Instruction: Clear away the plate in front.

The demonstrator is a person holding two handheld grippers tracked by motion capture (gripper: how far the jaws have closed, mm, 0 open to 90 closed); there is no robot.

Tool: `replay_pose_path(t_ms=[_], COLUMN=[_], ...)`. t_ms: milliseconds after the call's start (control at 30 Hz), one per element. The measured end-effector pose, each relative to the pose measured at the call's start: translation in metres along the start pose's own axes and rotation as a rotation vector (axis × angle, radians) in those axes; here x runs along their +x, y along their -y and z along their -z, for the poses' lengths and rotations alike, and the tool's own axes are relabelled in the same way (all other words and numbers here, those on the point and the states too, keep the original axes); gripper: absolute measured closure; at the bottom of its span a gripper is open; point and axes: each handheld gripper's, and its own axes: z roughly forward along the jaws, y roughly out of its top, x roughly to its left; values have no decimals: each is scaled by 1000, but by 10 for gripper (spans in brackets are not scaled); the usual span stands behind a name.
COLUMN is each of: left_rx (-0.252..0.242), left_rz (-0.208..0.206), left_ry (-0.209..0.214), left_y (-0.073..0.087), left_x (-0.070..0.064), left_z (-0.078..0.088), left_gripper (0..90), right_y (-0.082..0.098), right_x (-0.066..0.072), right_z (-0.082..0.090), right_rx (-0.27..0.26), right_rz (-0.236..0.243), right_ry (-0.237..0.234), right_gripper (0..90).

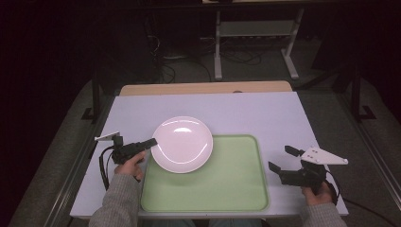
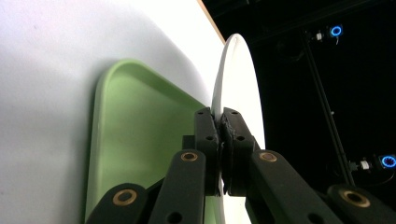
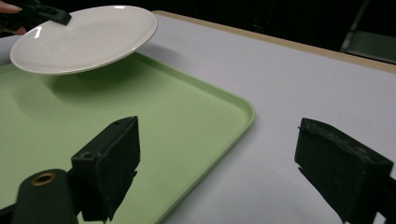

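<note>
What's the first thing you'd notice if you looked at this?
A shiny white plate held in the air over the far left corner of a green tray. The left gripper pinches the plate's rim. Off to the right of the tray, the right gripper waits above the table with its jaws wide open.

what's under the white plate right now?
The round white plate, pinched at its rim by the left gripper, hangs in the air above the far left corner of the pale green tray. Its shadow falls on bare tray. The tray part directly beneath is hidden from above.
</note>
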Motion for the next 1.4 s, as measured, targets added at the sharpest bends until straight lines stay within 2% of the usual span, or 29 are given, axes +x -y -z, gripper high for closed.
replay_pose_path(t_ms=[467,567,733,933,1067,1167,1400], left_rx=[77,99,117,157,176,174,186], left_rz=[-49,-67,-72,-90,-81,-83,-107], left_ry=[6,-9,-17,-56,-56,-79,-95], left_y=[14,18,21,28,34,37,41], left_x=[-9,-10,-10,-11,-9,-9,-13], left_z=[-11,-14,-17,-22,-26,-27,-26], left_gripper=[866,865,865,863,865,868,866], right_y=[0,0,-1,-1,-1,-1,-1], right_x=[1,0,1,1,1,1,2], right_z=[1,1,1,0,0,1,0], right_rx=[-1,-3,-2,2,2,3,7], right_rz=[4,4,3,6,6,8,10], right_ry=[0,0,1,-2,-2,-2,-4], right_gripper=[133,133,133,133,133,133,133])
